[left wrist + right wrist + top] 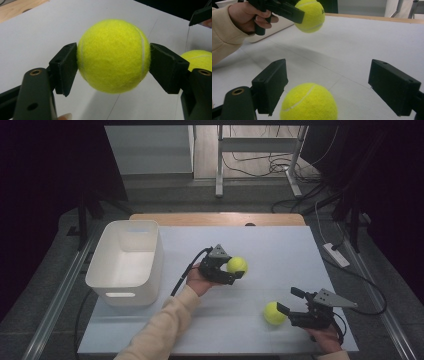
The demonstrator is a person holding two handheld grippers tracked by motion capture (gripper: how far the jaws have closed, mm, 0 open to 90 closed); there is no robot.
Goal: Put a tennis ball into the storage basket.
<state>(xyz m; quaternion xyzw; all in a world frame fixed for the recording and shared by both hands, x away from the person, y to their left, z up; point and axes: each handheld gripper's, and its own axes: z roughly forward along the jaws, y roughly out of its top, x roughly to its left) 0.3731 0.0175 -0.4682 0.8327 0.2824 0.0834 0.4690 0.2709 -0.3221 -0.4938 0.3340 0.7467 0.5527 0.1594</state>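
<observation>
Here the left gripper (234, 269) clamps one tennis ball (237, 265) above the table's (280, 250) middle. The right gripper (290, 301) stands wide apart around a second ball (274, 313) resting on the table. The white bin (127, 262) at left holds nothing.

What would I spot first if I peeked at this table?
Two bright yellow balls. One ball is pinched in the left gripper, lifted above the middle of the white table. The other ball lies on the table near the front right, between the open jaws of the right gripper. A white bin sits at the left, nothing inside it.
</observation>
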